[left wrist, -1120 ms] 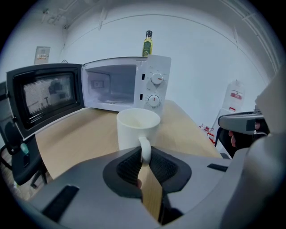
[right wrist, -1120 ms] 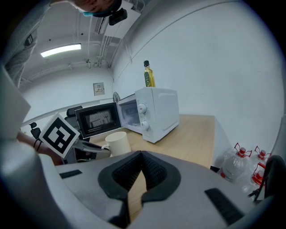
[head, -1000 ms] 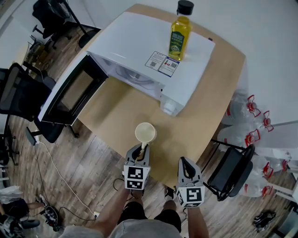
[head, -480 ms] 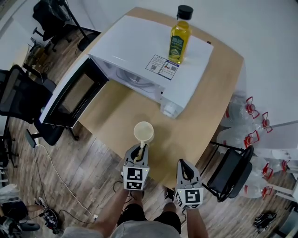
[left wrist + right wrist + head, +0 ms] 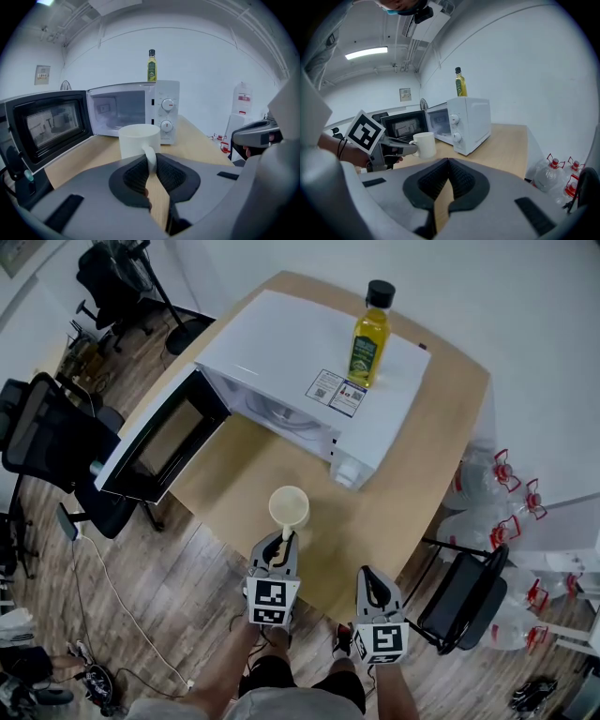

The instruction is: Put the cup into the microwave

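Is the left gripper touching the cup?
Touching. The left gripper view shows the pads of the left gripper clamped on the handle of the cup.

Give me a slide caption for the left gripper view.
Left gripper grips the cup by its handle in front of the open microwave, bottle on top.

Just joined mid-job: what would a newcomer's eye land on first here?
A white cup, gripped by its handle in the left tool, is centre frame before the microwave, whose door stands open at left. A yellow oil bottle stands on top of it; the right tool is shut and empty.
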Demonstrator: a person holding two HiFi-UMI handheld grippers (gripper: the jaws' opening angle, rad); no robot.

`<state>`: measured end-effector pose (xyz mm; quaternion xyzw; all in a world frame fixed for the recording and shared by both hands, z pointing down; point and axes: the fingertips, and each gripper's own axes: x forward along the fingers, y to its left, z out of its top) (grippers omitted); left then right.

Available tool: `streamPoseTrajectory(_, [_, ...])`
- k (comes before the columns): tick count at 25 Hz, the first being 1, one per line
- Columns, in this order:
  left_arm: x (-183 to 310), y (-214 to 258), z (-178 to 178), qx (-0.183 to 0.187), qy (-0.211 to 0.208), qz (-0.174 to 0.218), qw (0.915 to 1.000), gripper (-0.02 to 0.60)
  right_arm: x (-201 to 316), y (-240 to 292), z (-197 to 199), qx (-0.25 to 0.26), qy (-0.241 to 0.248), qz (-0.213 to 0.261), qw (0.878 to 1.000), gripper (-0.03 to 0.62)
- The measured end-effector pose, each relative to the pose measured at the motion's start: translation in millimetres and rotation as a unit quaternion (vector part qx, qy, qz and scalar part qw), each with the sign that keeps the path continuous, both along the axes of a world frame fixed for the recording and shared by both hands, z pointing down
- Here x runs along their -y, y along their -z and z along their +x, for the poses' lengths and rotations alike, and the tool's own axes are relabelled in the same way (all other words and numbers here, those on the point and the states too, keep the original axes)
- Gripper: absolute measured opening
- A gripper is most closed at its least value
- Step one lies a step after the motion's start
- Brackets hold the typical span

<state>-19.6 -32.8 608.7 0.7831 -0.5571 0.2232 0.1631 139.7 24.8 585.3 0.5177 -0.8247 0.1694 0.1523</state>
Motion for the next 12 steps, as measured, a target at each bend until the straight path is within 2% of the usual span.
streamPoseTrajectory(12, [0.0, 74.0, -24.2, -0.01, 0.006, 0.047, 0.9988, 0.06, 22.6, 69.2, -31.0, -0.002, 0.01, 0.07, 0.998, 0.018])
